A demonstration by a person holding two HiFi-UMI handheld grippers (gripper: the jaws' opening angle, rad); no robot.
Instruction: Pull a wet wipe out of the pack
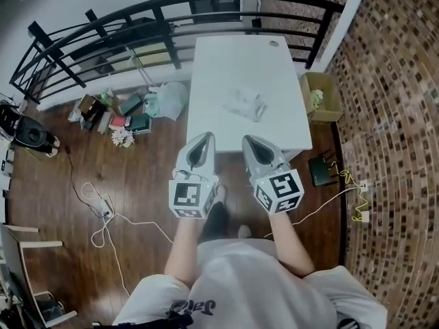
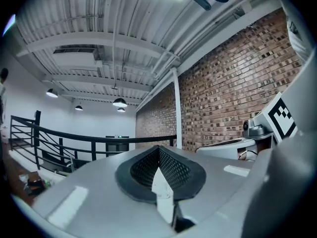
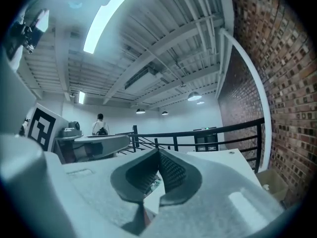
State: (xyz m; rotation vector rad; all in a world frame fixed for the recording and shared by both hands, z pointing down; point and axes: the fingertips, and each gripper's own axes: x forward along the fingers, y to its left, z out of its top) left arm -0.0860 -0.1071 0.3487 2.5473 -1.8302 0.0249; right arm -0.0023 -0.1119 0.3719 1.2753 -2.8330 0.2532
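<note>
A crumpled, translucent wet wipe pack [image 1: 245,104] lies near the middle of the white table [image 1: 226,60]. Both grippers are held side by side in front of the table's near edge, pointing level at it and short of the pack. My left gripper [image 1: 206,137] has its dark ribbed pads meeting at the tip [image 2: 159,148], and I see nothing held between them. My right gripper [image 1: 247,140] is likewise shut and empty [image 3: 159,151]. In the right gripper view the tabletop [image 3: 223,155] stretches ahead toward the railing. The marker cubes sit near the person's hands.
A black railing [image 1: 171,12] curves behind the table. A cardboard box [image 1: 321,96] stands at the table's right, below a brick wall [image 1: 398,115]. Bags and books [image 1: 123,112] lie on the floor at the left, with cables [image 1: 103,211] nearer. A person [image 3: 100,125] stands far off.
</note>
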